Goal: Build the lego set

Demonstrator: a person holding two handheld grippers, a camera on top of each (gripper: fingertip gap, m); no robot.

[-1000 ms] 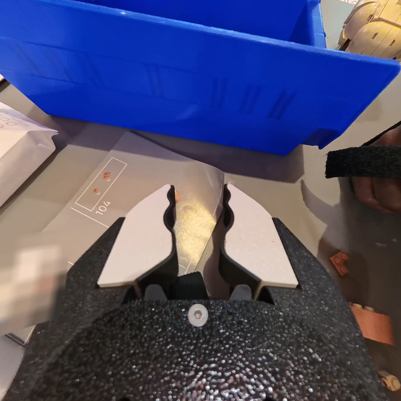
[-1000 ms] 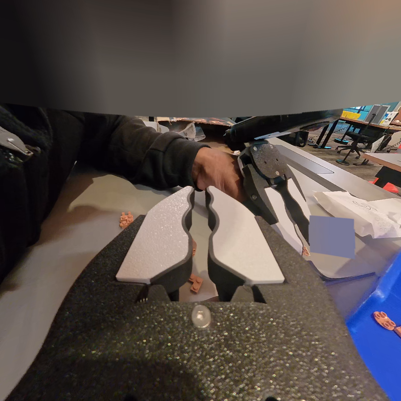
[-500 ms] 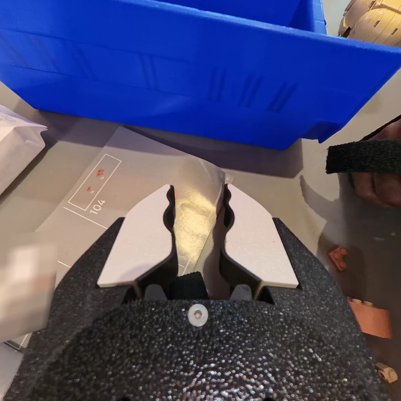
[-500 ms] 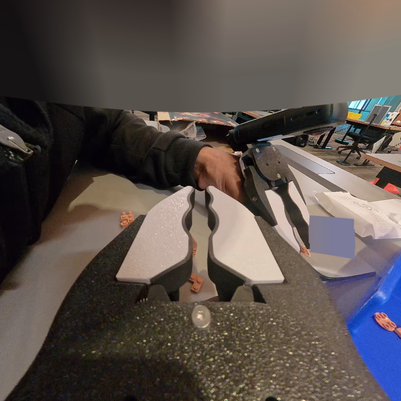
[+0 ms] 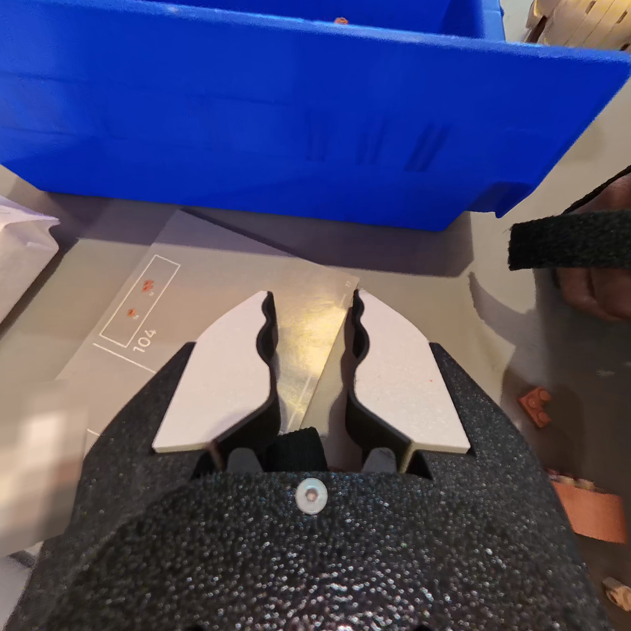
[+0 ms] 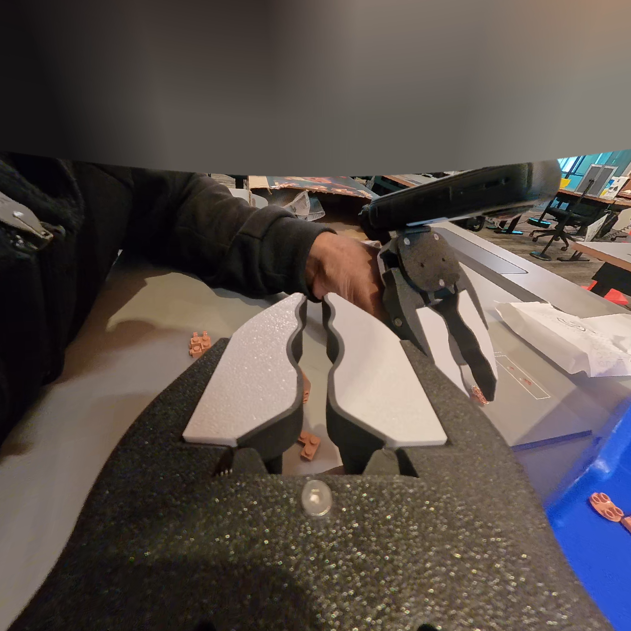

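Observation:
My left gripper [image 5: 310, 292] is open, its jaws wide apart, low over a grey printed instruction page [image 5: 211, 290]. Nothing shows between its pads in its own view. Its right fingertip [image 5: 356, 297] is at the page's near corner. In the right wrist view the left gripper [image 6: 481, 392] points down at the page, and a small round reddish-brown piece [image 6: 477, 396] sits at its fingertips; I cannot tell if a finger touches it. My right gripper [image 6: 314, 297] hovers over the table, its jaws nearly together with a narrow gap and nothing between the pads.
A blue bin [image 5: 307, 119] stands just beyond the page and holds a round reddish-brown piece [image 6: 606, 510]. Small reddish-brown bricks [image 6: 309, 447] [image 6: 198, 343] [image 5: 536, 406] lie on the grey table. A white paper bag [image 5: 20, 246] lies at the left. A person's hand [image 6: 341, 269] grips the left gripper. There is about 15 centimetres between the tips of the two grippers.
The left gripper has edged toward the bin. The page corner that curled up between its fingers now lies flat. The small piece at its left fingertip no longer shows there. The right gripper has not moved.

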